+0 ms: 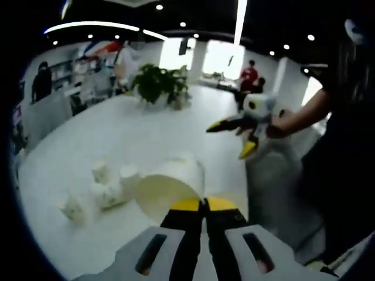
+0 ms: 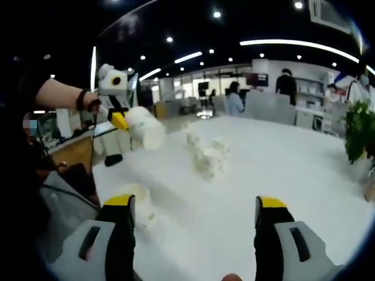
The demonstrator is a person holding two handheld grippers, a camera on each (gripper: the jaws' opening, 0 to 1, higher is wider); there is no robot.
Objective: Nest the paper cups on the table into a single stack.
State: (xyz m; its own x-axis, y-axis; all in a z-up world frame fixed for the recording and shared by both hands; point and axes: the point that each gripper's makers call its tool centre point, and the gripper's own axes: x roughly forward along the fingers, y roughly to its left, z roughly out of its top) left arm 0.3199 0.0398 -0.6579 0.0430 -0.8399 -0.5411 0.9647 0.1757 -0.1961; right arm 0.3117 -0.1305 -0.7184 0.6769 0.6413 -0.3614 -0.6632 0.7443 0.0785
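- We see our left gripper (image 1: 204, 204) clamped on the rim of a paper cup (image 1: 167, 186), held above the white table (image 1: 135, 134).
- Loose cups (image 1: 102, 187) lie on that table, left of the held cup.
- Our right gripper (image 2: 196, 209) has jaws wide apart, holding nothing; one cup (image 2: 140, 208) sits on the table by its left jaw.

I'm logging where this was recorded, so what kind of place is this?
Probably an open-plan office or lab: a large white table with paper cups, a potted plant, strip ceiling lights, and people at desks behind.
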